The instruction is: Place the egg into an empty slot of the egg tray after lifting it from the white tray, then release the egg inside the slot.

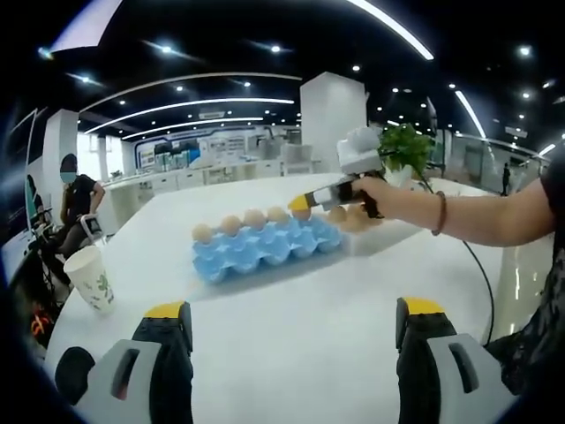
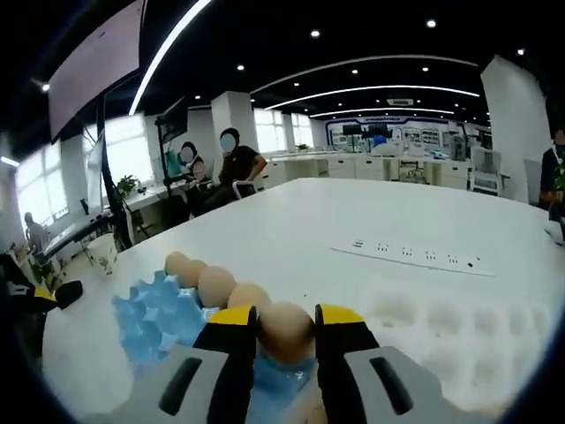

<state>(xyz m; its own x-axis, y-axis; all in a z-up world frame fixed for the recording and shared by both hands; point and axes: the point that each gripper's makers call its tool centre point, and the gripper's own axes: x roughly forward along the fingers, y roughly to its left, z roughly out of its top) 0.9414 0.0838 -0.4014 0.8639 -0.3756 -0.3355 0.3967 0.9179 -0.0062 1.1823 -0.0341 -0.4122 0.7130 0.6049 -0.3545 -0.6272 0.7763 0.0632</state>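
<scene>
The blue egg tray (image 1: 265, 249) lies mid-table with a row of eggs (image 1: 231, 224) along its far side. My right gripper (image 1: 300, 203) reaches in from the right, held by a hand, over that row's right end. In the right gripper view its jaws (image 2: 285, 318) are shut on a tan egg (image 2: 285, 329) right over the blue egg tray (image 2: 154, 318), in line with the row of eggs (image 2: 216, 284). Whether the egg rests in a slot is hidden. The white tray (image 2: 441, 322) lies to the right. My left gripper (image 1: 293, 314) hangs open and empty over bare table.
A paper cup (image 1: 91, 278) stands near the table's left edge. A white power strip (image 2: 415, 256) lies farther out on the table. The white tray (image 1: 375, 231) holds a few eggs under a potted plant (image 1: 406, 146). People sit at desks (image 2: 238, 163) behind.
</scene>
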